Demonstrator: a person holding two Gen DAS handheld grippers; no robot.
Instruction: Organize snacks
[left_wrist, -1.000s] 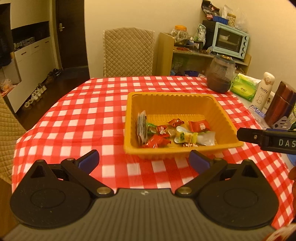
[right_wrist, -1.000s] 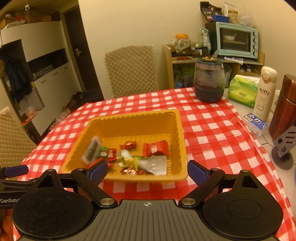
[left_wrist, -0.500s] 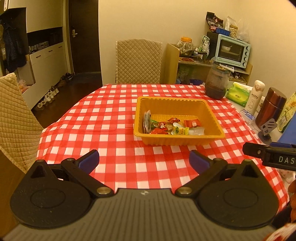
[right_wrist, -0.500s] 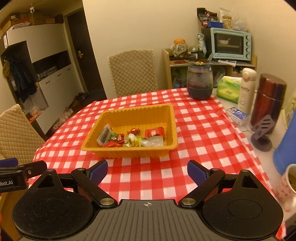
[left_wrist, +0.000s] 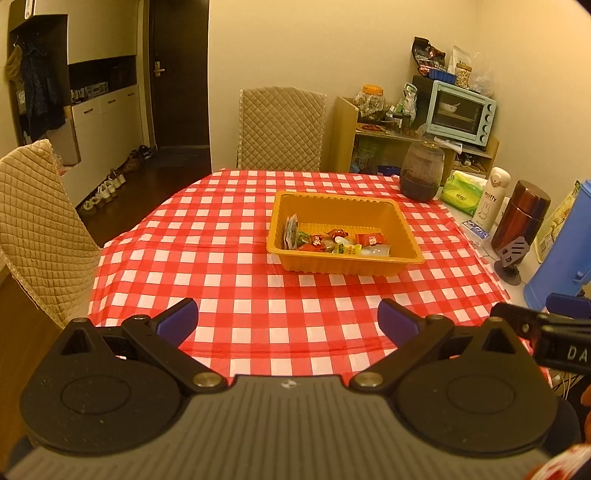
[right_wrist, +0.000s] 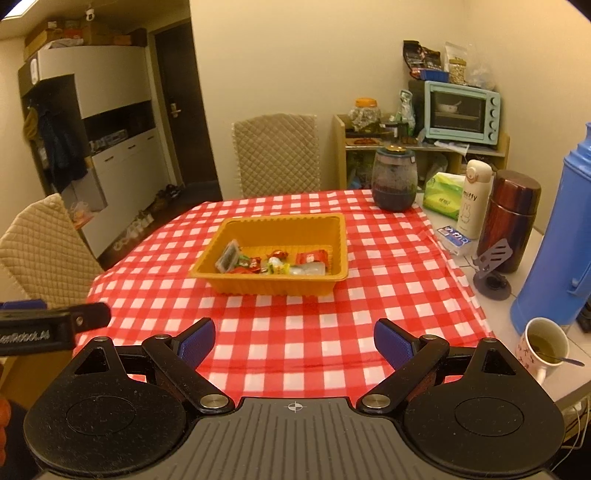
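White bottle (right_wrist: 473, 199): "miffy" (rabbit drawing beneath).

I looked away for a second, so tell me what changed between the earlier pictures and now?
Both hand-held grippers backed away from the orange tray, which now looks smaller and farther off in both views. The left hand-held gripper and right hand-held gripper were open and empty before and are now. The tray, the wrapped snacks in it and the checked tablecloth stayed put.

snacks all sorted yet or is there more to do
Looks about done: the snacks lie together in the yellow tray, and none show loose on the checked cloth. Nothing is in hand: the left gripper and right gripper both stand with jaws open and empty, short of the tray. Nothing visibly remains.
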